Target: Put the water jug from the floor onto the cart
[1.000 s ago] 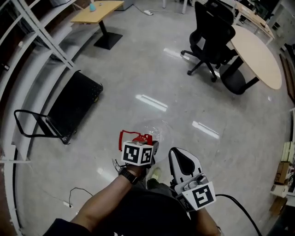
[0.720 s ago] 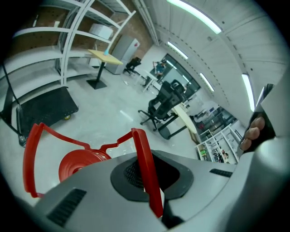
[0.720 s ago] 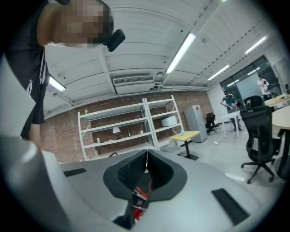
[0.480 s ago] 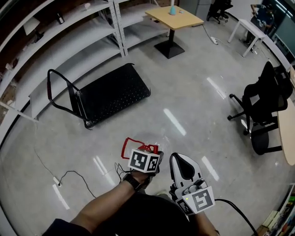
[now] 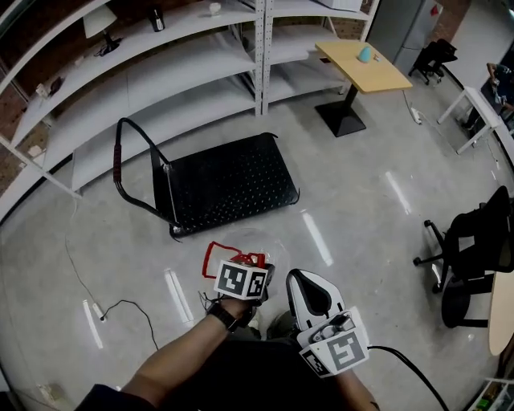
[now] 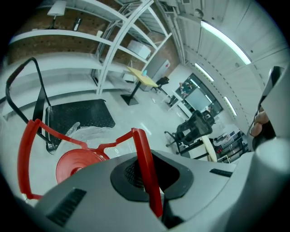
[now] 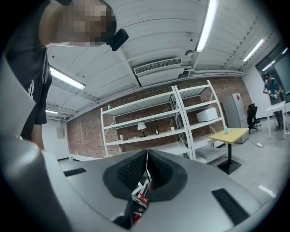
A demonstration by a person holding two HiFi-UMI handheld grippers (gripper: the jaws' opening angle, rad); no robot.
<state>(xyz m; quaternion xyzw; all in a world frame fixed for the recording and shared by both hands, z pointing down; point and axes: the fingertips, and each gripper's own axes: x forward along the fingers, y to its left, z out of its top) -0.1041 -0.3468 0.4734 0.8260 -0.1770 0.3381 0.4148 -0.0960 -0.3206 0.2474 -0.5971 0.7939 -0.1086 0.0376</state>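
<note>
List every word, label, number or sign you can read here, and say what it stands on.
No text is readable here.
Marker cubes: black-and-white square patterns, no letters.
Red sign on the grey cabinet: too small to read.
White print on the person's shirt: too blurred to read.

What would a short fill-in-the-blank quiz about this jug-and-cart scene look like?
The left gripper is shut on the red ____ of the water jug.
The right gripper has its jaws together and holds ____.
The cart, with no jug on it, has a deck coloured ____.
Missing words: handle; nothing; black.
</note>
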